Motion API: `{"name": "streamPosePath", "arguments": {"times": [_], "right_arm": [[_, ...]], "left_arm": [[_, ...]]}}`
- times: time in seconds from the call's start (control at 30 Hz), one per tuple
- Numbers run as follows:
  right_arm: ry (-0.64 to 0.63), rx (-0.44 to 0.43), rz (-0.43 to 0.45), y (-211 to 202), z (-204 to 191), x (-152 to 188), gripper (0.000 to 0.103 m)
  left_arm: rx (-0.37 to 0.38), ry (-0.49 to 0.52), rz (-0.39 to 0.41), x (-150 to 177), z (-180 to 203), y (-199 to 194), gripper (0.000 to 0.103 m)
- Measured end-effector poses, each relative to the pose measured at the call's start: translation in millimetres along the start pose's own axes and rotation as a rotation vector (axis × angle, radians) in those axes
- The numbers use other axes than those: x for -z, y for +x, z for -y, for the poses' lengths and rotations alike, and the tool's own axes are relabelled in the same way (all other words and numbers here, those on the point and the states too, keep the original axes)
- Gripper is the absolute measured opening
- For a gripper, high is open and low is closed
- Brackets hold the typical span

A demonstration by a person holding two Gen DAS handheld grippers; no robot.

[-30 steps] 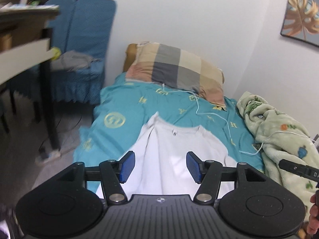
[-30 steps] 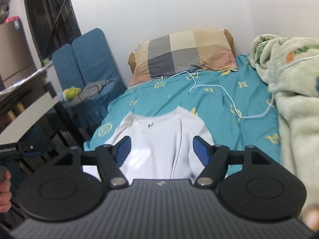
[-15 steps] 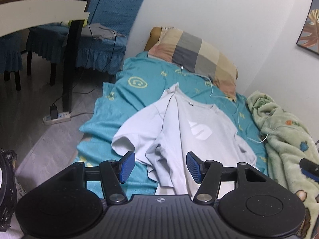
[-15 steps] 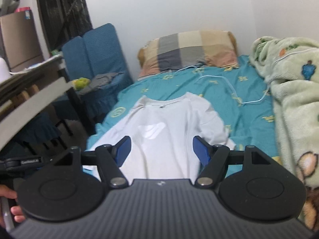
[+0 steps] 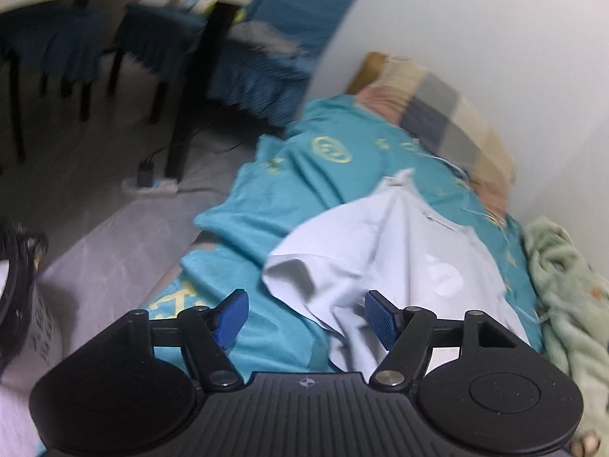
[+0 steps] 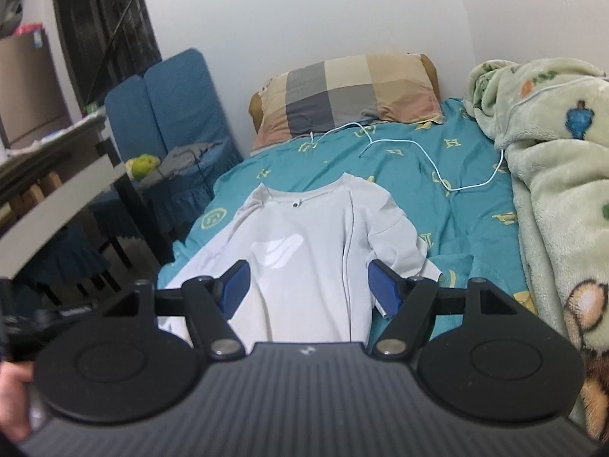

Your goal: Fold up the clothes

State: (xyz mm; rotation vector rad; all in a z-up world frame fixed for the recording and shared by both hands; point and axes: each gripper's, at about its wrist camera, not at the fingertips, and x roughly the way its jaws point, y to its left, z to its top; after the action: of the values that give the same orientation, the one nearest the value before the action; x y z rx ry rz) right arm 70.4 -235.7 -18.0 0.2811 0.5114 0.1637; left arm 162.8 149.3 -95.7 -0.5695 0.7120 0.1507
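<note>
A white T-shirt (image 6: 304,243) lies front-up on the teal bedsheet (image 6: 415,175) of the bed, toward the foot end. It is plain pale fabric with a faint white logo on the chest and a small dark tag inside the collar. The cloth is rumpled, not flat: a long crease runs down the body on its right-hand side in the right wrist view, and both short sleeves are bunched, one spreading toward the bed's edge, the other folded over beside the crease. Its long axis runs along the length of the bed, with the collar pointing toward the checked pillow (image 6: 346,95) at the wall and the hem toward the cameras, hidden behind the tools.

The left hand-held gripper (image 5: 304,318) hovers over the near sleeve (image 5: 323,266), its blue pads spread wide apart and grasping nothing. The right hand-held gripper (image 6: 306,291) is likewise released, fingers apart over the shirt's lower body. A white cable (image 6: 437,156) lies on the sheet between shirt and pillow, and a green fleece blanket (image 6: 559,175) is heaped along the wall side.
</note>
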Motion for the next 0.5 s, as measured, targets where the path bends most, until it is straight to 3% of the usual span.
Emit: {"name": "streamPosePath", "arguments": {"times": [0.13,0.4,0.43,0.5], "right_arm": [[0.063,-0.01,-0.004,1.1,11.1,-2.6,0.071],[0.096,-0.029,-0.028,12.1,16.4,-2.7,0.071],[0.094,-0.033,-0.033,14.7,16.3,-2.2,0.071],[0.088,-0.04,-0.043,20.4,15.9,-0.9,0.071]], "left_arm": [[0.007,-0.089,-0.006,-9.1,-14.2,19.7,0.07],[0.092,-0.235,-0.045,-12.0,-25.2,67.1,0.064],[0.098,-0.249,-0.047,-12.1,-26.0,73.8,0.059],[0.097,-0.243,-0.053,-14.9,-25.2,82.5,0.019]]}}
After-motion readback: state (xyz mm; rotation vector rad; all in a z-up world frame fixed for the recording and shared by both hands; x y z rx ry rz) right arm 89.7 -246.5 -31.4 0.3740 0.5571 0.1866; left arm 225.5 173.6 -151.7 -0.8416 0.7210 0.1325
